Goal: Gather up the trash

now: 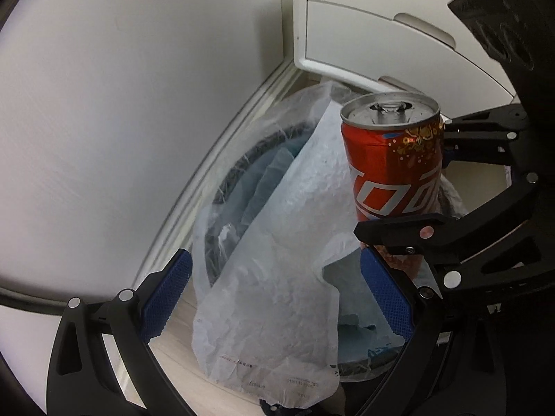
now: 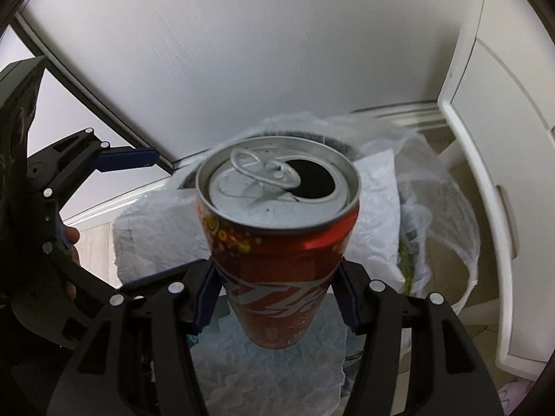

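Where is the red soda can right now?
The red soda can sits upright in the right claw, in the middle of the right wrist view, just above the bag-lined trash bin.

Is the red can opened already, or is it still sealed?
Opened. The red can has its ring tab lifted and a dark, open drinking hole in the top. I cannot tell if any drink is left inside.

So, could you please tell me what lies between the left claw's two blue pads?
A crumpled white plastic bag, untouched by either pad, shown in the left wrist view.
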Motion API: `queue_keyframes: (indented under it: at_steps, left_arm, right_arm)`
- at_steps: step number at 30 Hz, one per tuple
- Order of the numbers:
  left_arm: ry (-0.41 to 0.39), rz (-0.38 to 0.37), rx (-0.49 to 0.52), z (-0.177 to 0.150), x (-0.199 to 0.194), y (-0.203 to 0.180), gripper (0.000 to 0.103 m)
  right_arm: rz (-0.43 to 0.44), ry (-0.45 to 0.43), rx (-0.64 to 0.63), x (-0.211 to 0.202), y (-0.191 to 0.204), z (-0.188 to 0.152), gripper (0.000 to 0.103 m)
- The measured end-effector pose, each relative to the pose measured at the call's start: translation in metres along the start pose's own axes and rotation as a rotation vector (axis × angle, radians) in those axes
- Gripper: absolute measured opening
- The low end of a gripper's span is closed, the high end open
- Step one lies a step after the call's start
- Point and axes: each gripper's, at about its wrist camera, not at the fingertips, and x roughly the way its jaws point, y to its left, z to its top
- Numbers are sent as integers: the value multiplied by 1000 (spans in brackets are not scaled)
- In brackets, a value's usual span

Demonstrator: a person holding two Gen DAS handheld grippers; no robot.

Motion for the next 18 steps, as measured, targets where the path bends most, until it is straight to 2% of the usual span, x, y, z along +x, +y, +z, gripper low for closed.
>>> queue_keyframes:
  at_steps: [6, 9, 10, 13, 14, 18]
  left_arm:
    - [45, -10, 16, -8, 12, 1, 95]
    - [55, -18, 17, -10, 16, 2, 95]
    - [57, -13, 21, -10, 16, 2, 95]
    - [61, -15, 24, -11, 17, 0, 95]
    - [60, -16, 24, -9, 19, -1, 95]
    - [55, -22, 32, -7, 18, -6, 95]
  right_arm:
    - [6, 63, 9, 33, -10, 10, 55]
    - [2, 73, -10, 37, -5, 14, 55]
    - [-1, 73, -16, 35, -2, 13, 57]
    - [-12, 61, -22, 32, 5, 13, 79]
    - [-7, 56, -14, 31, 4, 14, 83]
    - [-9, 46, -24, 25, 6, 16, 84]
